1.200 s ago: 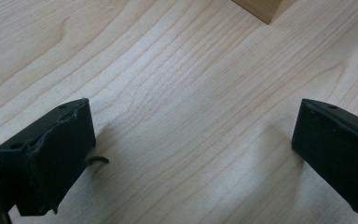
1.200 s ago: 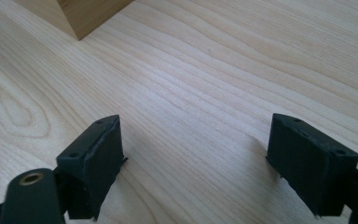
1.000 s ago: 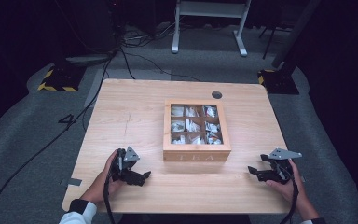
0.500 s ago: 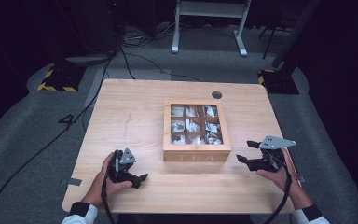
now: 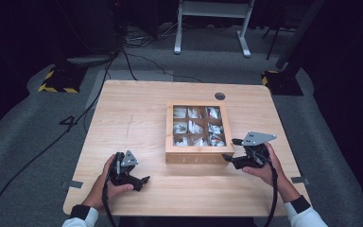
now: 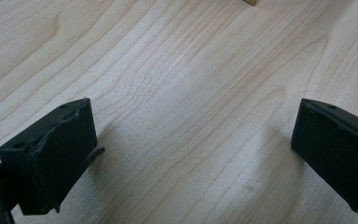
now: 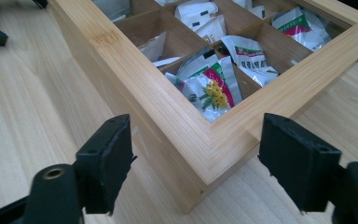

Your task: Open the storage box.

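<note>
The bench (image 5: 137, 118) is a light wooden one, and it stands on a grey floor (image 5: 23, 142) with dark cables (image 5: 38, 151) running over it. A small round hole (image 5: 220, 96) is in the bench top near the far edge.

On the bench, a little right of the middle, sits the wooden box (image 5: 196, 156). It is square, with a broad pale frame on top, and inside it is divided into nine compartments. The compartments hold small paper packets (image 5: 192, 126), mostly white, some with green and red print. In the right gripper view one packet with a yellow flower (image 7: 216, 95) lies in the compartment at the near corner of the box.

The right claw (image 5: 232, 150) is held in the person's right hand (image 5: 264, 168) just beside the near right corner of the box. In the right gripper view its two black jaws stand wide apart, one on each side of that corner, and they hold nothing; I cannot tell if a jaw touches the wood.

The left claw (image 5: 142, 182) is in the person's left hand (image 5: 106, 187), low over the bare bench, well apart from the box, near the front edge. In the left gripper view its jaws are also wide apart with nothing between them.
</note>
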### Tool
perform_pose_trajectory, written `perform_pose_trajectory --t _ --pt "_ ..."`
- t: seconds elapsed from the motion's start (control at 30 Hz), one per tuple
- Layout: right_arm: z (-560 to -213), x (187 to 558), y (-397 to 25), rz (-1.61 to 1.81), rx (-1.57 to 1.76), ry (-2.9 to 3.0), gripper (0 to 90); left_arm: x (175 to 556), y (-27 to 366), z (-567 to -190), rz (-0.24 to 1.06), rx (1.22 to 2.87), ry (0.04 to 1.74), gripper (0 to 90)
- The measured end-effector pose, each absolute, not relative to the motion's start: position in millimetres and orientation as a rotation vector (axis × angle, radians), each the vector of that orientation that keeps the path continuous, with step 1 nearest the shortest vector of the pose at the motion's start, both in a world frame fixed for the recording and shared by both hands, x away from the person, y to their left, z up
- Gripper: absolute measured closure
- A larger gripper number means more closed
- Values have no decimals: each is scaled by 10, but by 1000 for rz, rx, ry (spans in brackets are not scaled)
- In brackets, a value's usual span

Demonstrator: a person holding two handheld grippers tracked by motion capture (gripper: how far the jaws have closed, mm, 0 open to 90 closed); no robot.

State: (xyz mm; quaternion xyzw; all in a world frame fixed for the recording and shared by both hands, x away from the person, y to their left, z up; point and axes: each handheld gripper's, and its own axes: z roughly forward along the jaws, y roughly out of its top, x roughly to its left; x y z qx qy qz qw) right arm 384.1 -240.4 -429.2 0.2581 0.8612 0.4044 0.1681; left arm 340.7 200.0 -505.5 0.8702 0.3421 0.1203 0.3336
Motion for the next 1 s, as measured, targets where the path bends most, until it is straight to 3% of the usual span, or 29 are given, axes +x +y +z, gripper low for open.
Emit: perform_pose_trajectory --t 0.43,1.0 --pt "-4491 3932 -2435 1136 816 2467 260 3408 2001 -5055 313 2273 892 4" --pt "-4477 3923 -2447 1194 853 2412 245 3404 1996 -5052 316 2273 901 5"
